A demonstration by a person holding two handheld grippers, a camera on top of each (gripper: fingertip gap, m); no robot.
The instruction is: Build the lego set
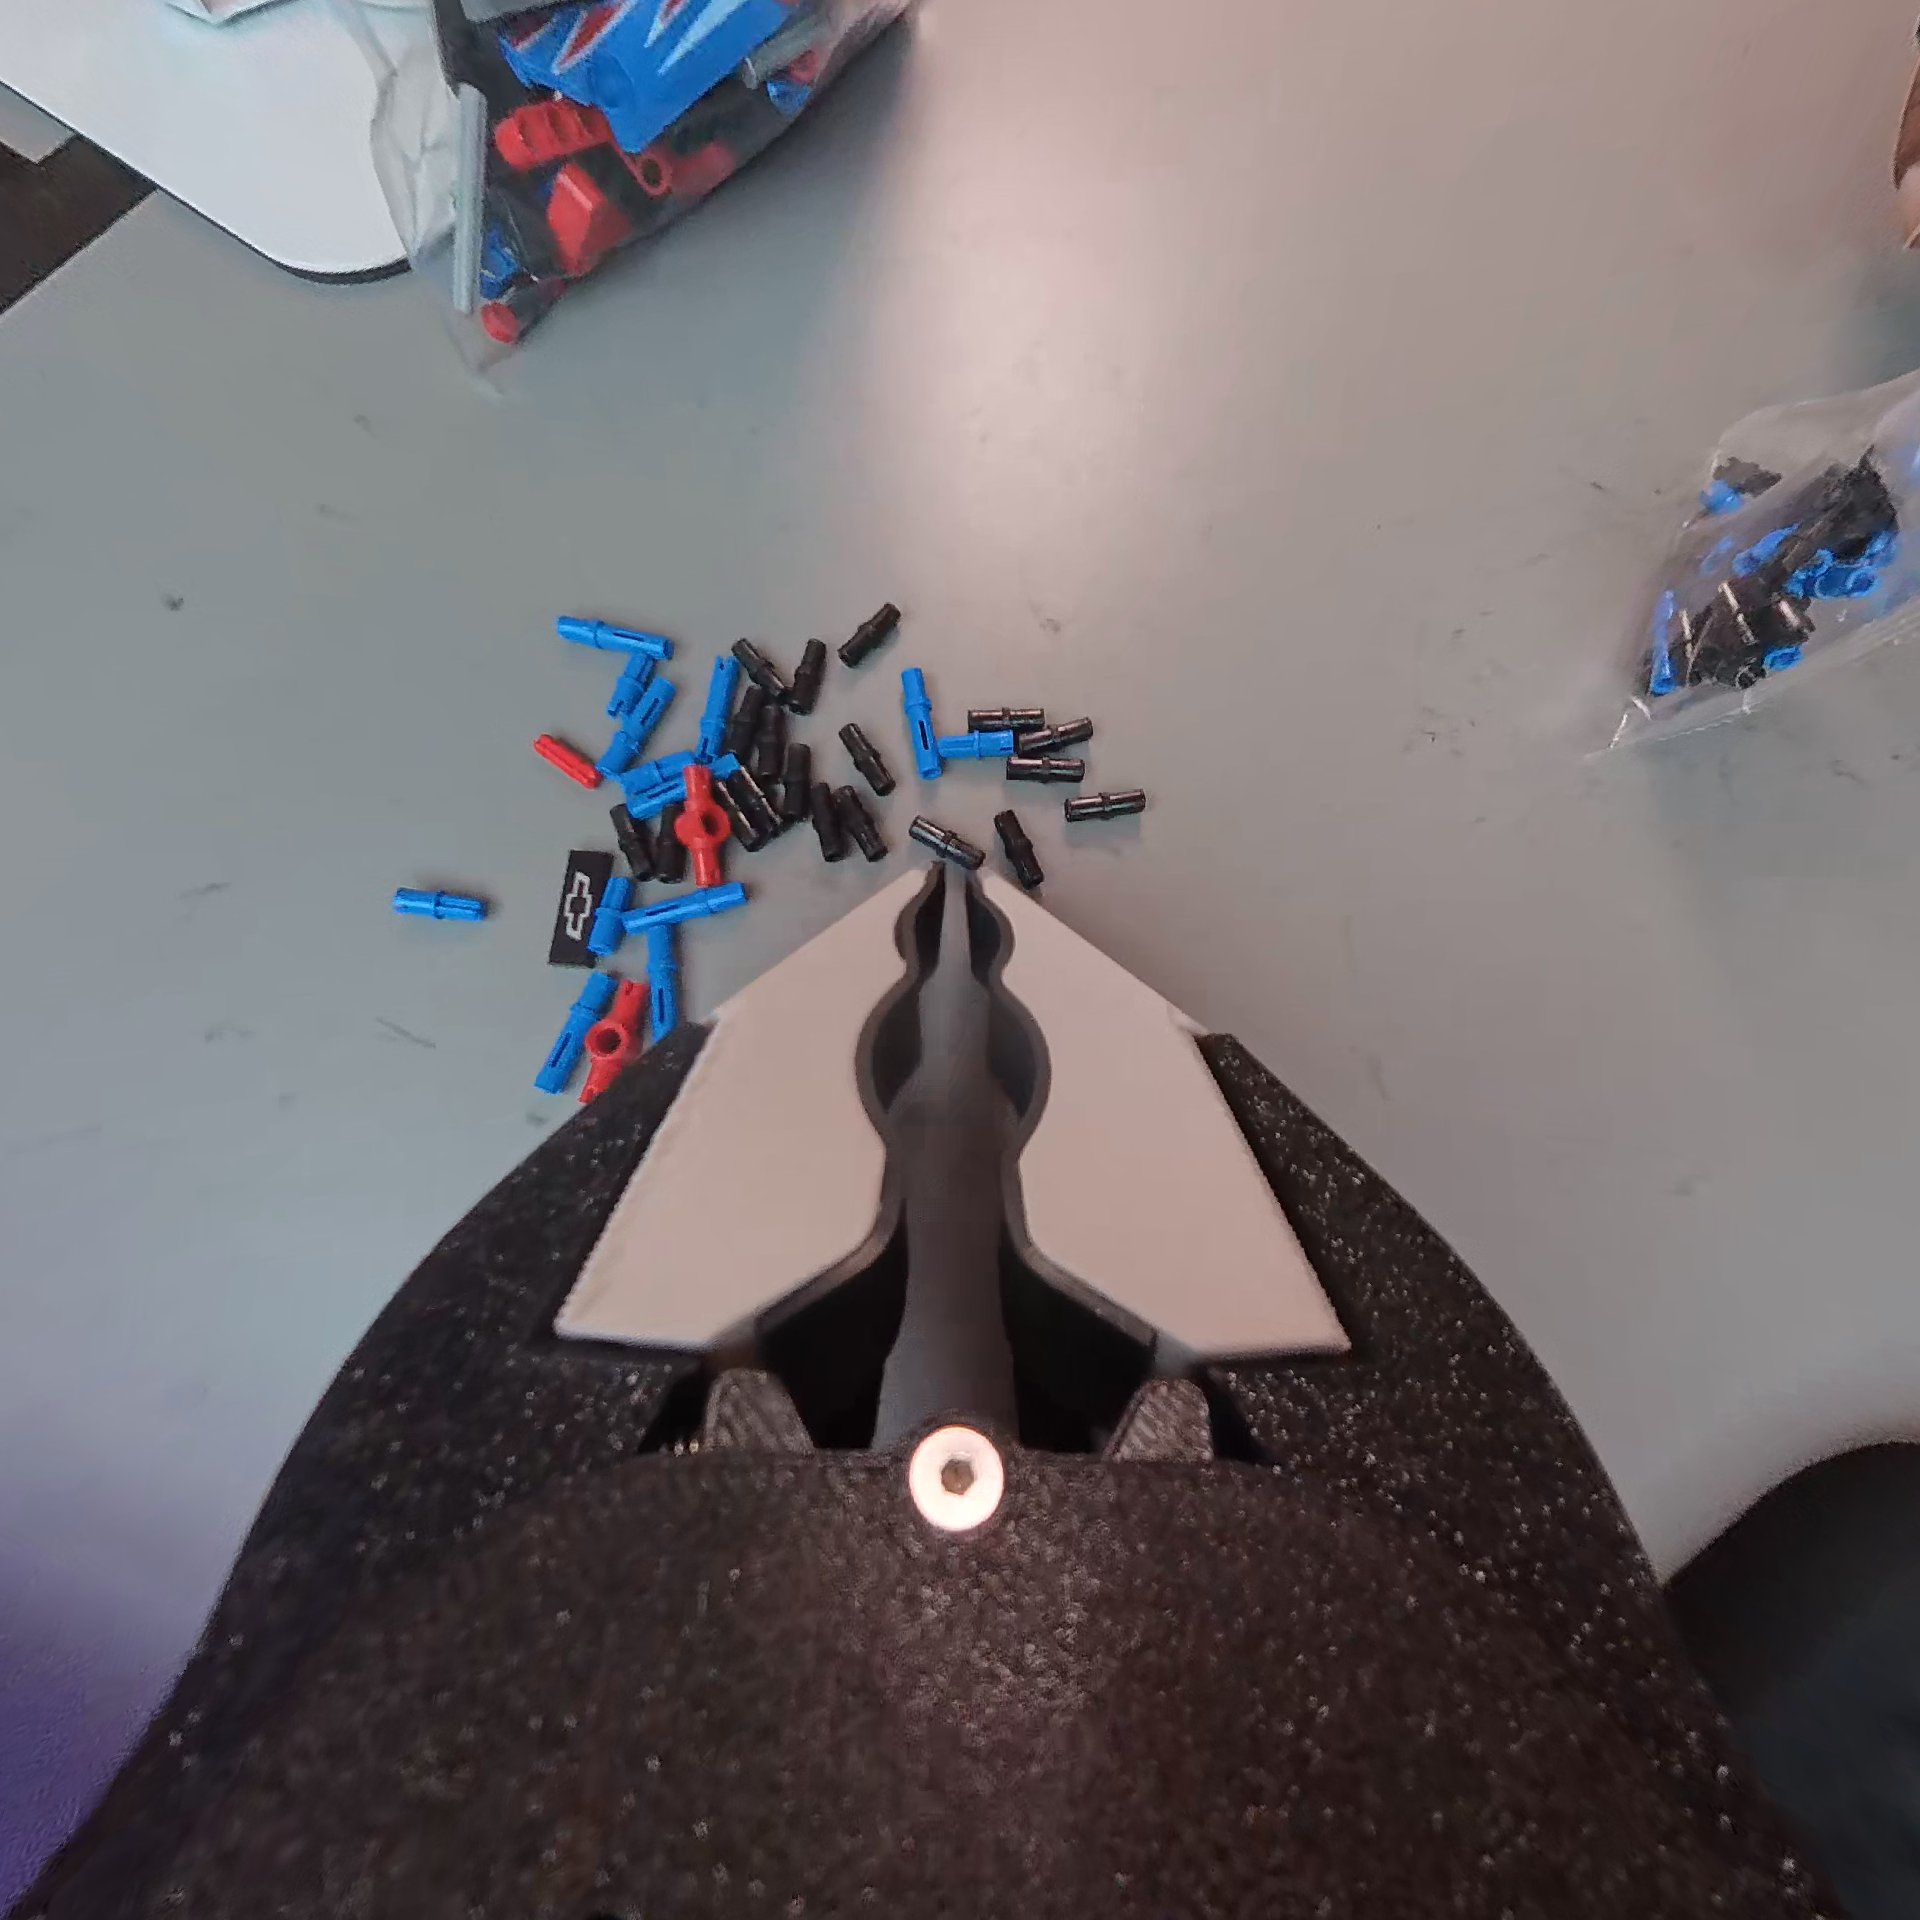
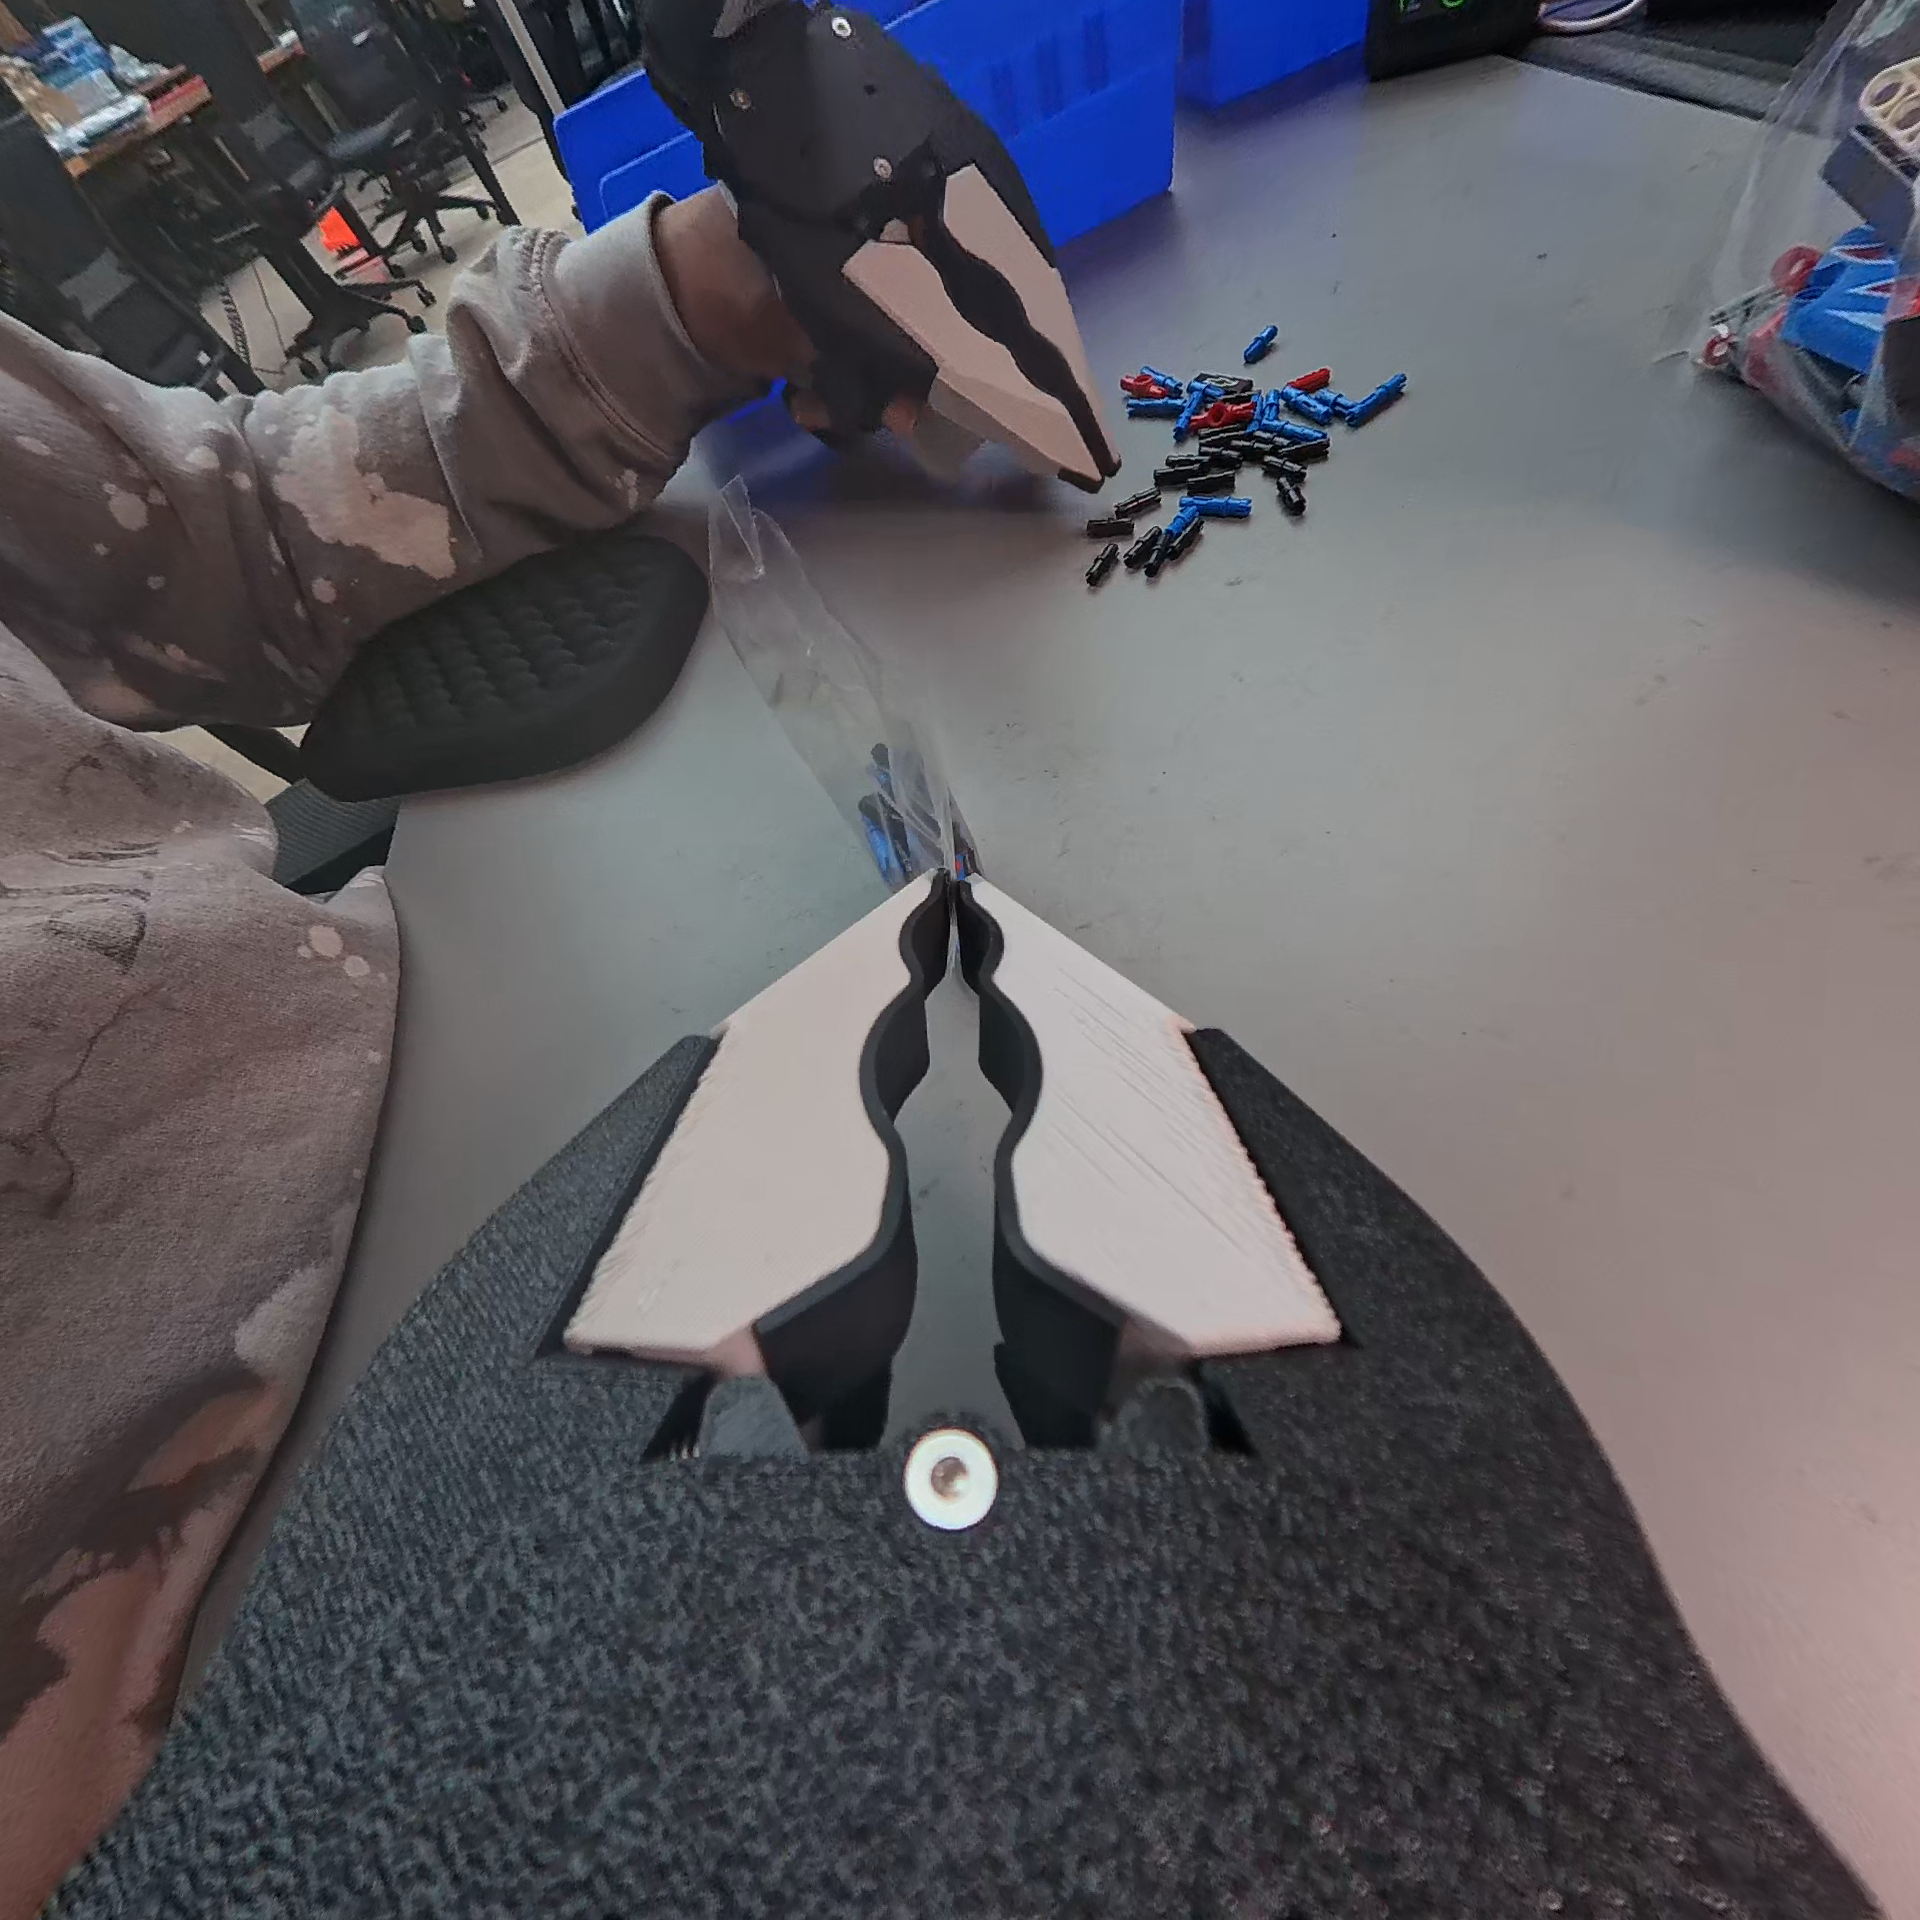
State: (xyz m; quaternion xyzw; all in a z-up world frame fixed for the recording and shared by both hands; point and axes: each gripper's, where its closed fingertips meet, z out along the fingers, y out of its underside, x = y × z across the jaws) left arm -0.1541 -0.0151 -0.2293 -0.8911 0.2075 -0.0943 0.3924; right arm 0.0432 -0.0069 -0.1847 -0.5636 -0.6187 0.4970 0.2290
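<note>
A scatter of loose pins [image 1: 769, 790], black, blue and red, is being shown lying on the grey table [image 1: 1247, 416], with a small black printed tile [image 1: 578, 906] at its near left edge. The left gripper [image 1: 948, 871] is being held low over the near edge of this scatter, its tongs brought together with nothing seen between them, the tips lying just beside a black pin [image 1: 945, 842]; contact with it cannot be told. The right gripper [image 2: 952, 879] is being kept well apart from the scatter, its tongs pressed together on a small clear bag [image 2: 831, 686] holding blue and black pins, which is being lifted clear of the table. A larger clear bag [image 1: 623, 135] of red, blue and black parts is being seen lying on the table beyond the pins. In the right wrist view, the left gripper is being gripped by a hand [image 2: 727, 281] in a mottled sleeve [image 2: 343, 488], with blue bins [image 2: 1039, 135] being shown behind it.
</note>
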